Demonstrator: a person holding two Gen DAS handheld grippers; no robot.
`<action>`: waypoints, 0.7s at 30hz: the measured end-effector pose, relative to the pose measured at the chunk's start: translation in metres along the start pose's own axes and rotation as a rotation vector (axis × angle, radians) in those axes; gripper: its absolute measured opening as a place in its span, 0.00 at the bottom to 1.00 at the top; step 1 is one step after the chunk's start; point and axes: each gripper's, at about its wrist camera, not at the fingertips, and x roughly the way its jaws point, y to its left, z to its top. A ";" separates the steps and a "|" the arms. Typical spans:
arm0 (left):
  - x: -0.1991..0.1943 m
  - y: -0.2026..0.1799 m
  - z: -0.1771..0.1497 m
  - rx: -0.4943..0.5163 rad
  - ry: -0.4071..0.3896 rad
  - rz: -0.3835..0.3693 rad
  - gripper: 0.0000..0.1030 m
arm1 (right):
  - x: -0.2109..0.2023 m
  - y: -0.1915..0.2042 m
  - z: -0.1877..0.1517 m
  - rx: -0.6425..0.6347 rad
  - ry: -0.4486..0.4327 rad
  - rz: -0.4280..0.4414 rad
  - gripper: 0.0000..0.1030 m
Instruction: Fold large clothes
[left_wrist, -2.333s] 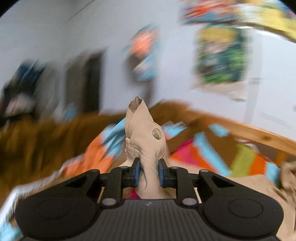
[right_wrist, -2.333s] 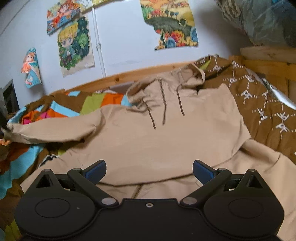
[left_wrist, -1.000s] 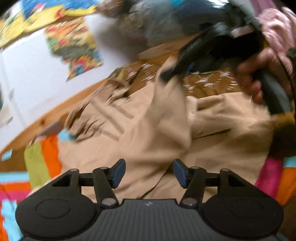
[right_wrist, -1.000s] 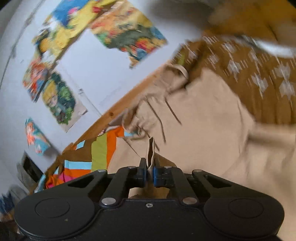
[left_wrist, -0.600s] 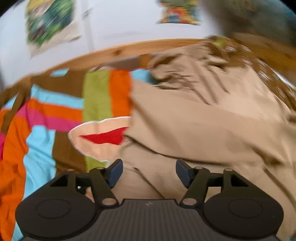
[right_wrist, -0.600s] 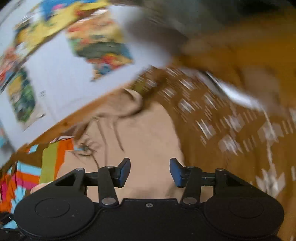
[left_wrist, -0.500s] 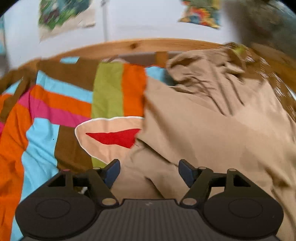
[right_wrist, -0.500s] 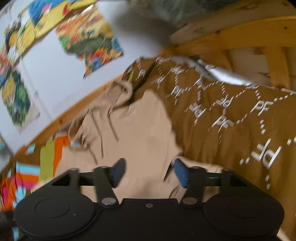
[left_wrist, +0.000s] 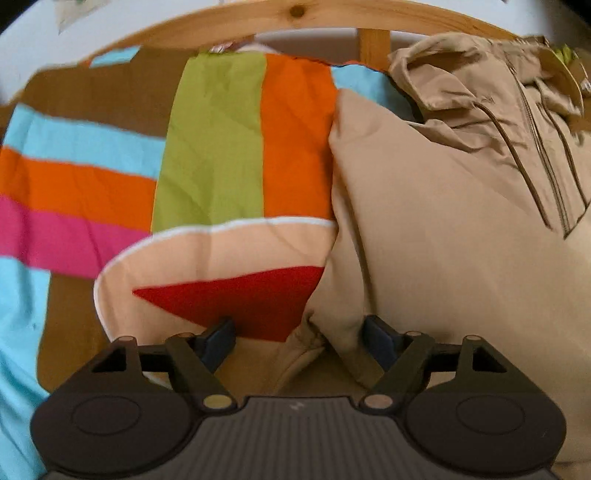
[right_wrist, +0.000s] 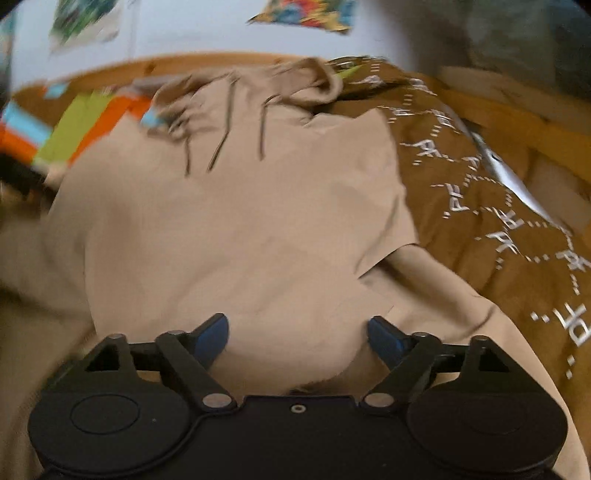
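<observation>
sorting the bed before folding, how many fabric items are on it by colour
beige hoodie: 1
brown patterned cover: 1
multicolour striped bedspread: 1
total: 3

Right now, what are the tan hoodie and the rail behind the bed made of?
The hoodie looks like soft, matte woven or knit cloth, perhaps cotton: it creases, drapes and has drawstrings. The rail looks like pale wood, probably pine with a smooth finish: a dark knot and grain show.
</observation>
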 end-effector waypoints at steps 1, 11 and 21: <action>-0.002 0.000 0.000 0.003 -0.002 0.004 0.78 | 0.004 0.002 -0.003 -0.023 0.003 -0.005 0.86; -0.042 0.000 0.047 -0.171 -0.280 -0.107 0.84 | -0.001 -0.045 0.027 0.180 -0.033 0.166 0.95; 0.027 -0.063 0.153 -0.105 -0.329 -0.048 0.76 | 0.041 -0.099 0.154 0.144 -0.187 0.112 0.98</action>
